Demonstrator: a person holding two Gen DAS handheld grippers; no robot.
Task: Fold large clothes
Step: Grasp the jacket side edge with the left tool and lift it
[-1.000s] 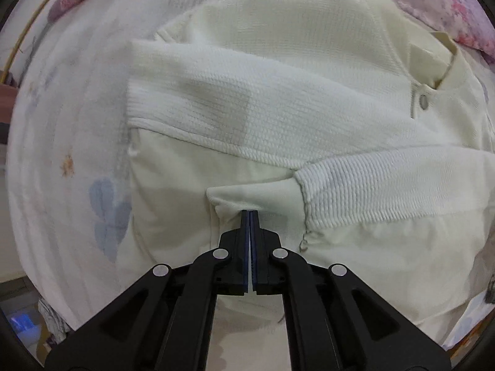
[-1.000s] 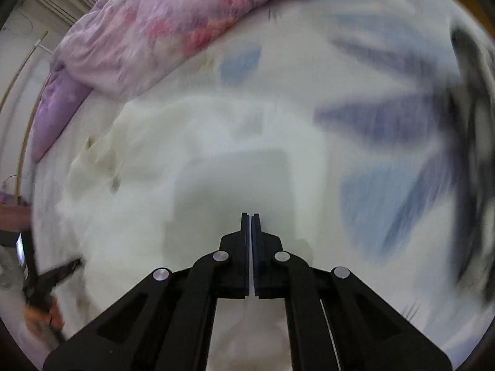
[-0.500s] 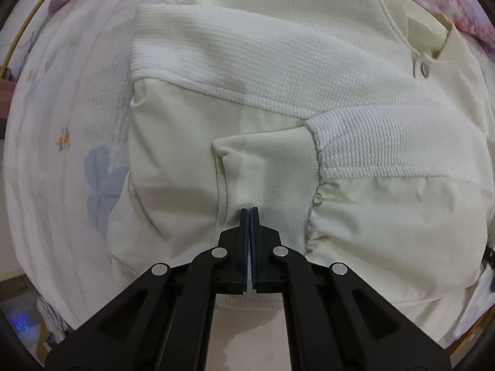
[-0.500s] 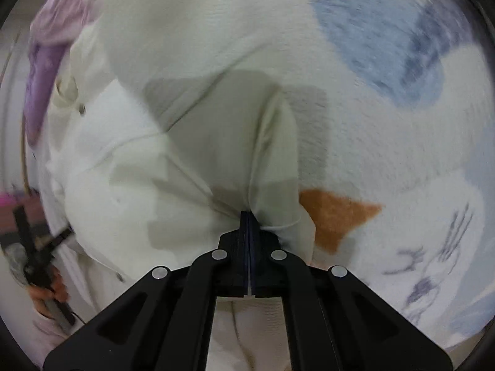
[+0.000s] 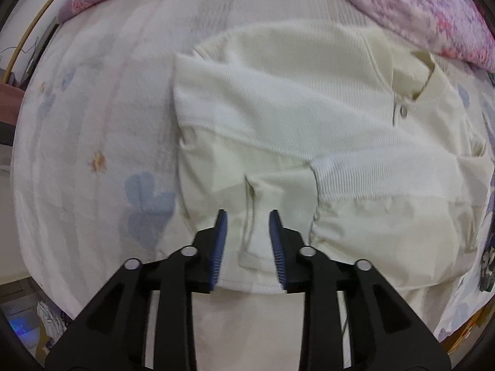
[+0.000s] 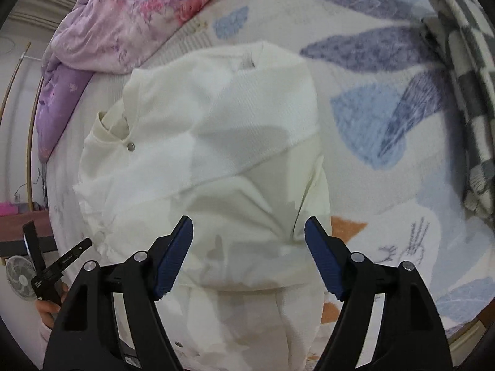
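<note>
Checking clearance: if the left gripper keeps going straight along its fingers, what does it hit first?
Likely the cream jacket, at its folded-in cuff. The left gripper is opening, nothing pinched.

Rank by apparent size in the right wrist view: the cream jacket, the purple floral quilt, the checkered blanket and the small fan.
1. cream jacket, fills the middle.
2. purple floral quilt and checkered blanket: both are cut off by the frame edge, so their order is unsure.
3. small fan, tiny, but farthest from the camera.
</note>
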